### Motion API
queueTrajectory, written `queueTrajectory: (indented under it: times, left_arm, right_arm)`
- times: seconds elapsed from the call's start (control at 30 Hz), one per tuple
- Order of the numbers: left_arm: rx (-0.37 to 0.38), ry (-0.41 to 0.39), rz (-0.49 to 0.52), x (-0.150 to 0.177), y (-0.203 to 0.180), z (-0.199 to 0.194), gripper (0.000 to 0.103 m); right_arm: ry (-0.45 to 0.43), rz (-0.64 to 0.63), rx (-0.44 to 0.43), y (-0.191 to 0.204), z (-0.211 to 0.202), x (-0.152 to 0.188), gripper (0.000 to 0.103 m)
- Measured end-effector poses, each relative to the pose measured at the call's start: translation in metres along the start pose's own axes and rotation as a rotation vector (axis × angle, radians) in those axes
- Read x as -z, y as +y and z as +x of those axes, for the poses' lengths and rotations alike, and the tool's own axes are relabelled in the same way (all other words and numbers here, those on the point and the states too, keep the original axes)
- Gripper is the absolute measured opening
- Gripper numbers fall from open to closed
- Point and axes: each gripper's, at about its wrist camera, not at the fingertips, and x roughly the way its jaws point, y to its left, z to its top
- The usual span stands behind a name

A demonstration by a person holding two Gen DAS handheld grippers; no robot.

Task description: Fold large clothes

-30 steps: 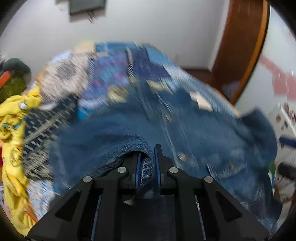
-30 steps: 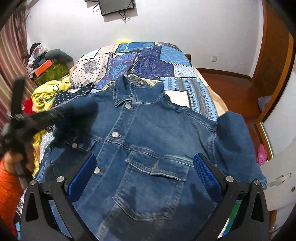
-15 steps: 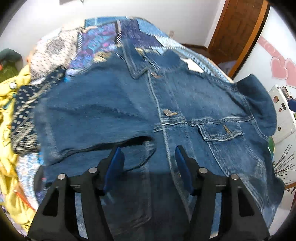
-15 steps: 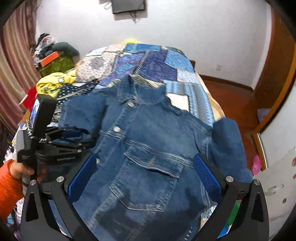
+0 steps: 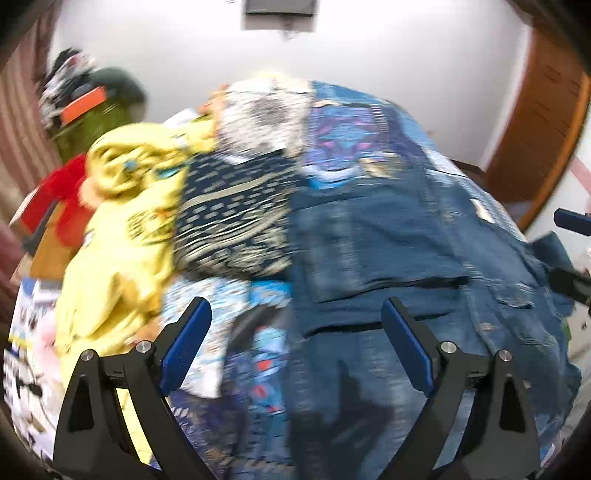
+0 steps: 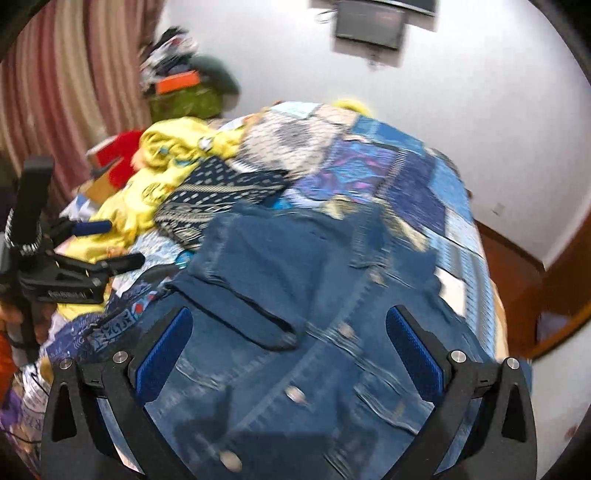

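Sleeve (image 6: 251, 280) now folded across jacket (image 6: 332, 332); patchwork bedspread (image 6: 417, 184) beneath.

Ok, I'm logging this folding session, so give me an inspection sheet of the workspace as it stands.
Surface: bed with patchwork bedspread.
Job's things: denim jacket front up, one sleeve folded across its front.
Clutter: yellow garment, dark patterned cloth, red item.
Grippers: left gripper open, jaws just opened, nothing between them; right gripper open, empty.
Cables: one hangs from the wall screen.
Surroundings: striped curtain, wooden door.
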Motion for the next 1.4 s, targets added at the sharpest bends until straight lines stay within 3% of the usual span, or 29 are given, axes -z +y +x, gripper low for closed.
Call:
queueTrajectory:
  times: [0.2, 0.37, 0.5, 0.6, 0.7, 0.77, 0.87, 0.9, 1.03, 1.17, 1.4]
  left_arm:
    - [-0.028, 0.051, -0.076, 0.022, 0.045, 0.017, 0.093]
    - [-0.027, 0.082, -0.090, 0.031, 0.059, 0.035, 0.093]
    - [-0.012, 0.097, -0.092, 0.031, 0.060, 0.051, 0.093]
    - [-0.001, 0.107, -0.084, 0.030, 0.057, 0.061, 0.093]
    - [0.008, 0.121, -0.087, 0.028, 0.054, 0.074, 0.093]
    - [0.024, 0.133, -0.116, 0.028, 0.052, 0.083, 0.093]
    - [0.072, 0.182, -0.158, 0.033, 0.045, 0.104, 0.093]
    - [0.084, 0.201, -0.177, 0.036, 0.041, 0.111, 0.093]
    - [0.066, 0.215, -0.127, 0.042, 0.027, 0.120, 0.096]
    - [0.023, 0.222, -0.070, 0.044, 0.016, 0.123, 0.098]
    - [0.000, 0.243, -0.054, 0.043, 0.015, 0.126, 0.099]
  right_arm:
    - [0.079, -0.171, -0.006, 0.044, 0.056, -0.014, 0.102]
    - [0.180, -0.305, 0.005, 0.065, 0.110, -0.018, 0.088]
    - [0.268, -0.369, 0.001, 0.071, 0.147, -0.016, 0.069]
    - [0.288, -0.366, 0.064, 0.065, 0.166, -0.015, 0.065]
    - [0.296, -0.378, 0.040, 0.063, 0.177, -0.010, 0.065]
    - [0.275, -0.379, 0.028, 0.061, 0.176, -0.007, 0.063]
    - [0.255, -0.331, 0.000, 0.057, 0.168, -0.008, 0.032]
    - [0.244, -0.326, 0.018, 0.057, 0.165, -0.010, 0.012]
    - [0.246, -0.212, -0.050, 0.035, 0.146, -0.019, 0.007]
    - [0.157, -0.096, -0.068, 0.009, 0.107, -0.028, 0.007]
    - [0.027, 0.134, -0.053, -0.055, 0.049, -0.027, 0.007]
